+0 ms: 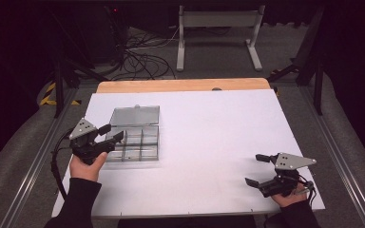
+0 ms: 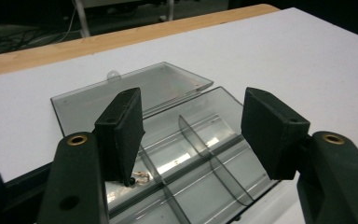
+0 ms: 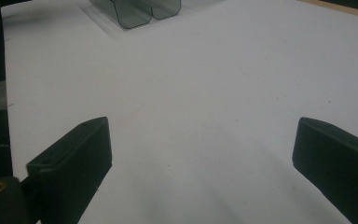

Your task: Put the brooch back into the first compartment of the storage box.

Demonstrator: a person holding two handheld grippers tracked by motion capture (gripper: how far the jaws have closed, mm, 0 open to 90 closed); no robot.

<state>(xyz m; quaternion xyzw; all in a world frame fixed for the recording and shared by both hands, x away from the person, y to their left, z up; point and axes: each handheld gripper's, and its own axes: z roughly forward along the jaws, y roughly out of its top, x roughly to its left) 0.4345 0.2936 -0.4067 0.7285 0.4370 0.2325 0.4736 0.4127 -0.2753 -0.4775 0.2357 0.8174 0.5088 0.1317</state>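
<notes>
Clear box [image 1: 135,137] between parted left tongs [image 1: 111,134]

Your clear smoky-grey plastic organiser box [image 1: 135,142] lies flat on the white table [image 1: 218,142], toward its left side. Its hinged lid [image 1: 135,115] is swung fully open and rests flat on the table behind the tray. Thin dividers split the tray into small compartments. In the left gripper view, a tiny metal piece [image 2: 142,177] sits in one compartment; you cannot tell what it is.
</notes>
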